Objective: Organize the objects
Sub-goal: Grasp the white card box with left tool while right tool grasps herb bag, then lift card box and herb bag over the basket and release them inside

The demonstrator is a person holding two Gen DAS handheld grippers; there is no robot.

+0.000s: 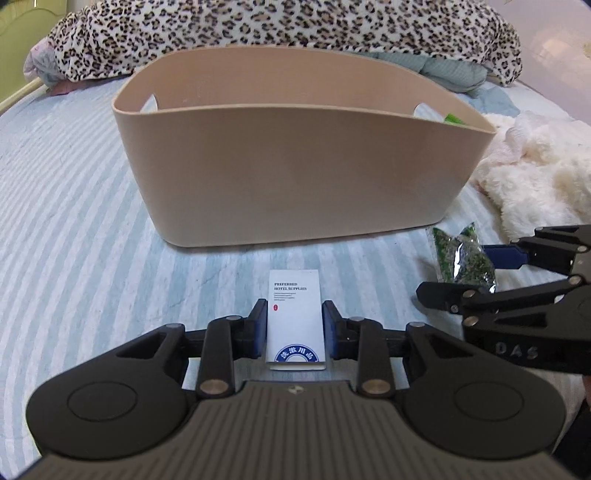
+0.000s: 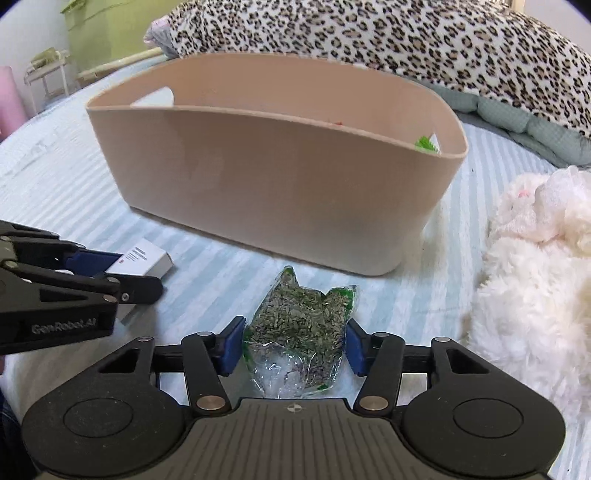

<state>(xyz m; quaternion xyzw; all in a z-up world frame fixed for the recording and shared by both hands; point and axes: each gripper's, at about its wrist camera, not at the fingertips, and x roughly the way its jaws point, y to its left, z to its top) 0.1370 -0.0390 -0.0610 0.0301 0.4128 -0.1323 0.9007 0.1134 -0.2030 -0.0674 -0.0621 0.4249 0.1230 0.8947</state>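
Note:
A beige plastic basket (image 1: 295, 177) stands on the striped bed ahead of both grippers; it also shows in the right wrist view (image 2: 273, 177). My left gripper (image 1: 294, 325) has its blue pads around a white hotel-supplies box (image 1: 295, 310) lying on the bed; small gaps show beside the box. My right gripper (image 2: 294, 347) has its pads on both sides of a clear bag of green-grey seeds (image 2: 299, 328) on the bed. The bag (image 1: 461, 258) and right gripper (image 1: 476, 280) show at right in the left view. The box (image 2: 147, 258) and left gripper (image 2: 118, 273) show at left in the right view.
A leopard-print blanket (image 1: 280, 26) lies behind the basket. A white fluffy throw (image 2: 535, 280) lies to the right of the basket and bag. Something green (image 2: 424, 142) sits inside the basket at its right end. A green headboard (image 2: 107, 33) is at the far left.

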